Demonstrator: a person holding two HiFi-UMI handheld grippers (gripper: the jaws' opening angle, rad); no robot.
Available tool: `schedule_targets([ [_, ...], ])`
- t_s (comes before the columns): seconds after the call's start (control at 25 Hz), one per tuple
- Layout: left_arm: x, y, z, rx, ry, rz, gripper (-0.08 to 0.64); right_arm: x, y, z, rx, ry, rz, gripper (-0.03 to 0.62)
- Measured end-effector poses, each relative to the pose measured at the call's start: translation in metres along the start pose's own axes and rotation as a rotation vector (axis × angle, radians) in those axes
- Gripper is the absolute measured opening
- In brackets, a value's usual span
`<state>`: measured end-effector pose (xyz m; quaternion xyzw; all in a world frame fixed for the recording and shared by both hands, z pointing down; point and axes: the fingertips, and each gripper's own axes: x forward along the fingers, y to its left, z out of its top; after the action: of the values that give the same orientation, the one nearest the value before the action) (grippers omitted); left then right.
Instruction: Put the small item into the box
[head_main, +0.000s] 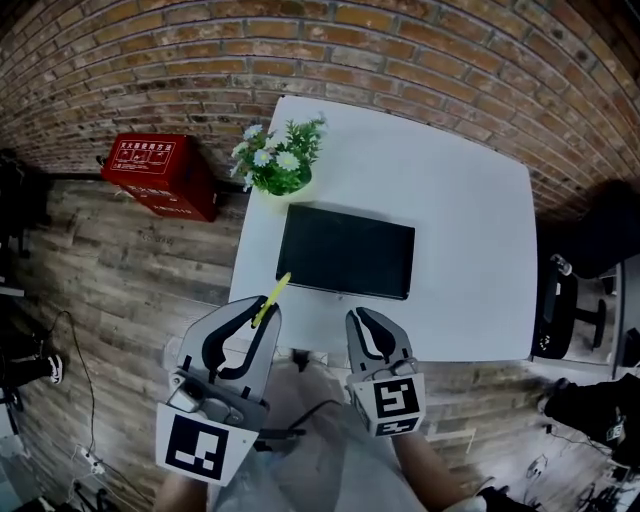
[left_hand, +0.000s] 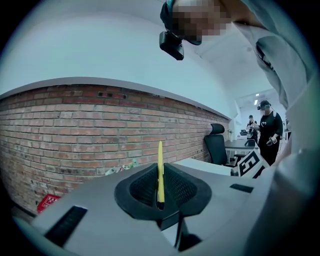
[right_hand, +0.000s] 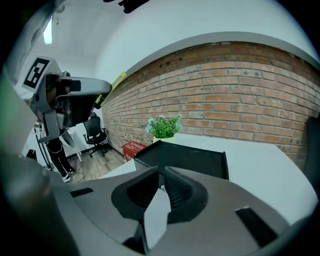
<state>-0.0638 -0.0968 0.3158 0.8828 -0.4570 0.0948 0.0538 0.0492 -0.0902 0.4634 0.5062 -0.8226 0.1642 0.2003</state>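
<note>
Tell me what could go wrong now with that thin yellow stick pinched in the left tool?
The left gripper pinches the yellow stick only at one end, so it could pivot or slip out before reaching the black box. The potted plant stands close to the box's far left corner; a wide approach might brush it.

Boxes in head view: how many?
2. A black box sits on the table, just in front of the plant. A red box stands on the floor, left of the table. None looks hidden.
</note>
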Motion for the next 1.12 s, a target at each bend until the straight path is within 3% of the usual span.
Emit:
schedule_targets([
  [0.44,0.001,0.016,-0.024,-0.005,0.059,-0.002,0.051,0.048,-0.005,-0.047,0.034,0.144,-0.032,0.06],
  [0.6,0.001,0.018,-0.029,-0.009,0.064,-0.004,0.051,0.059,-0.005,-0.053,0.069,0.164,-0.039,0.106],
  [0.92,-0.002,0.02,-0.033,-0.008,0.071,-0.004,0.051,0.071,-0.007,-0.063,0.156,0.193,-0.072,0.103],
  [1.12,-0.002,0.021,-0.033,-0.011,0.063,-0.011,0.051,0.072,-0.006,-0.063,0.141,0.193,-0.08,0.091],
])
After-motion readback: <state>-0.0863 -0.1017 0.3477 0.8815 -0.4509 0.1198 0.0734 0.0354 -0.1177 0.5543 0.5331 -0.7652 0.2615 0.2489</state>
